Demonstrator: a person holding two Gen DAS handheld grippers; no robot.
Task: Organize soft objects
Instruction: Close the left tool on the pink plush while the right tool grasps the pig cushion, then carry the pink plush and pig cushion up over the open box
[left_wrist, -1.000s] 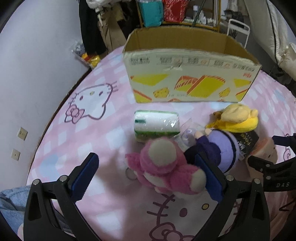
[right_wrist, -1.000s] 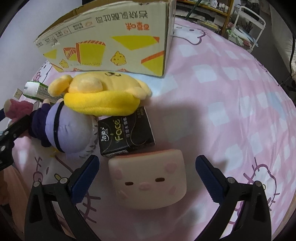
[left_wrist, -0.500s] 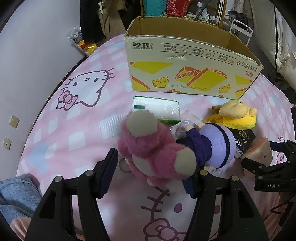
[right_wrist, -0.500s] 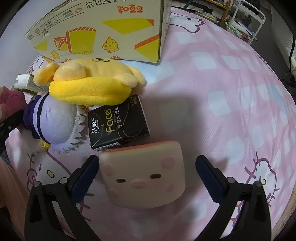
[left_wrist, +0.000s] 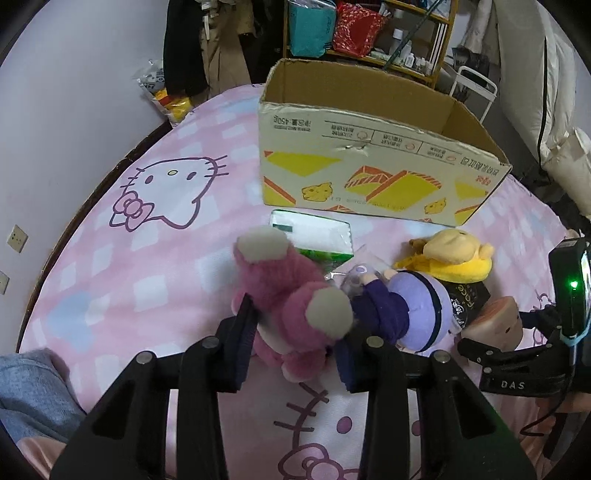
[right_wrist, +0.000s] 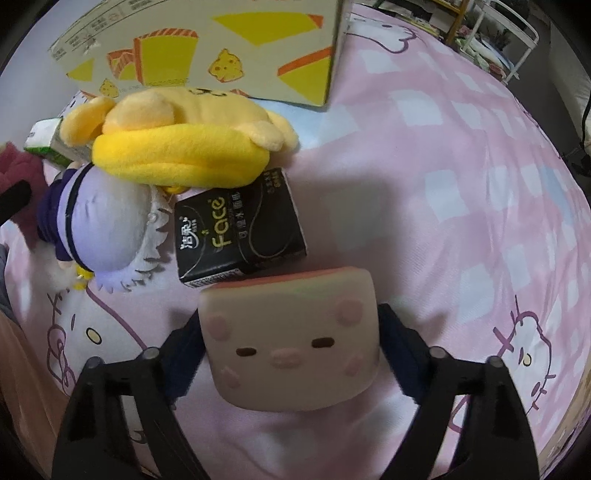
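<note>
Left gripper (left_wrist: 295, 341): jaws have just been closing and now pinch the pink plush bear (left_wrist: 291, 299) at its lower body, pads sunk into the fur on both sides, where a second ago they stood wide to either side of it; the bear now sits tipped up between the pads with its pale feet towards the carton, seemingly partly raised off the pink cartoon-cat bedsheet (left_wrist: 147, 258), though whether it is fully clear of the sheet cannot be told; right gripper (right_wrist: 290, 354): jaws have just been closing from their widest, and now sit against both flanks of the pink squishy block with a pig face (right_wrist: 291, 332), which a moment earlier lay loose between them; the block looks barely squeezed, so the hold reads as fresh and light; remaining items, still on the sheet: purple plush doll (left_wrist: 410, 314) touching the bear's side, yellow plush dog (right_wrist: 184, 136) lying over the doll, black tissue pack (right_wrist: 236, 236) just beside the block and partly under the dog, green-and-white tissue pack (left_wrist: 317, 240) behind the bear; open cardboard box (left_wrist: 369, 147): stands beyond the pile, nothing visible inside from here; assessment: both hands have gone from reaching to grasping, so two soft items appear ready to lift towards the box; the doll leaning on the bear may drag along with it.
</note>
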